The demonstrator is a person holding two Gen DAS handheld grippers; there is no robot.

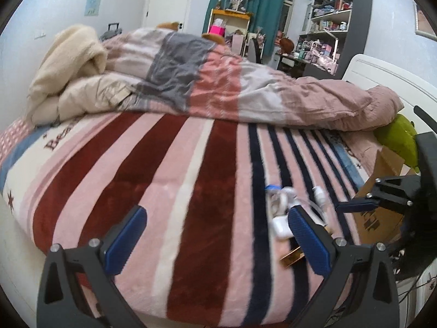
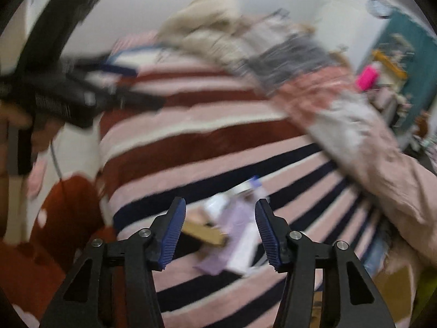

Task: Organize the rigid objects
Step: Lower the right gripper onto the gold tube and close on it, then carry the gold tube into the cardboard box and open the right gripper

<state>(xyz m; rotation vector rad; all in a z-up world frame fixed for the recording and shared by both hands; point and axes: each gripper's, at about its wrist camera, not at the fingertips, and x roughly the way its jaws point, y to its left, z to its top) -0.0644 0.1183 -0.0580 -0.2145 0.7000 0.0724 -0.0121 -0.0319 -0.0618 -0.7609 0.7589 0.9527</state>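
Note:
A small heap of rigid items lies on the striped blanket [image 1: 169, 180]: a clear bottle with a blue cap [image 1: 274, 191], a white charger block [image 1: 281, 225], a white plug [image 1: 319, 195] and a gold box [image 1: 292, 258]. My left gripper [image 1: 215, 224] is open and empty, its right finger beside the heap. In the blurred right wrist view my right gripper [image 2: 220, 218] is open and empty, above a lilac-and-white pack [image 2: 237, 240], a tan box [image 2: 203, 232] and the bottle [image 2: 250, 187]. The right gripper also shows in the left wrist view [image 1: 355, 206].
A rumpled pink and grey duvet [image 1: 245, 87] and a cream blanket [image 1: 71, 63] pile up at the bed's far side. A cardboard box [image 1: 382, 207] and a green toy [image 1: 401, 136] sit at the right edge. Cluttered shelves [image 1: 333, 22] stand beyond.

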